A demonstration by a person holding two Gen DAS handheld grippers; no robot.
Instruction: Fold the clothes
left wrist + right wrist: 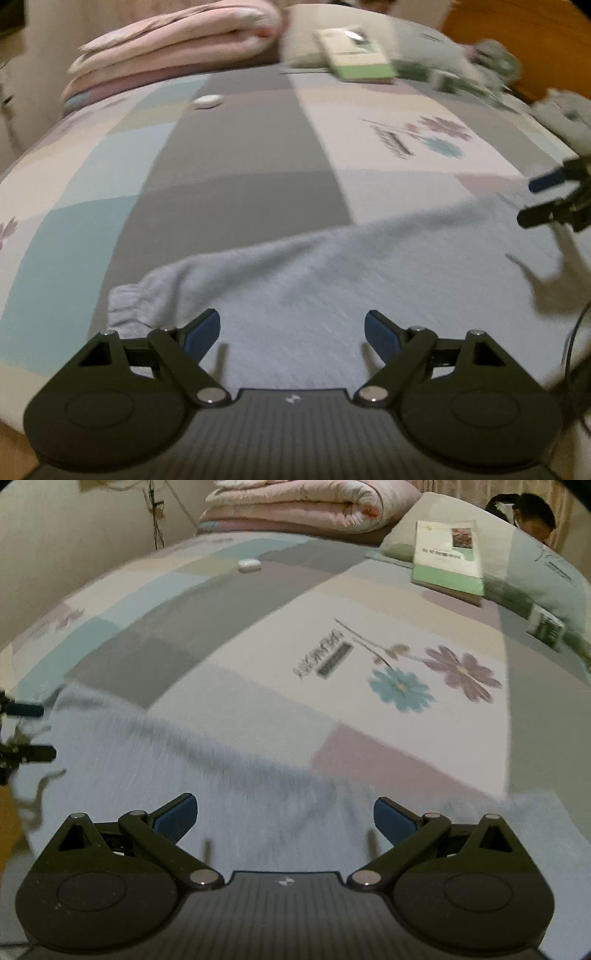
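Clearly open wide, left gripper (291, 332), nothing between the blue pads (205, 330), hanging just above the pale blue garment (332, 273) and tilted down toward it. Same for the right gripper (284, 818): jaws spread wide, empty, held over the same cloth and pointed down at a slant. Seen from the left wrist view, right gripper at the right edge, side by side with the left one, both over the near part of the garment.

Spread almost flat along the near edge of the bed (240, 155), this garment, with a gathered elastic cuff (127, 304) at the left end, so probably a sleeve or a trouser leg; hard to tell which. Looks like soft fleece or knit: light, limp, not slippery, not fragile, likely to sag and drag behind when lifted by one point only. Best to pinch at an edge or at the cuff, where the cloth is thicker, and to take two points together so the fold stays straight.

Farther out on the patchwork bed cover: a small white case (208, 101), a green book (448, 555) leaning on a pillow (402, 542), and a folded pink quilt (177, 44) at the far end.
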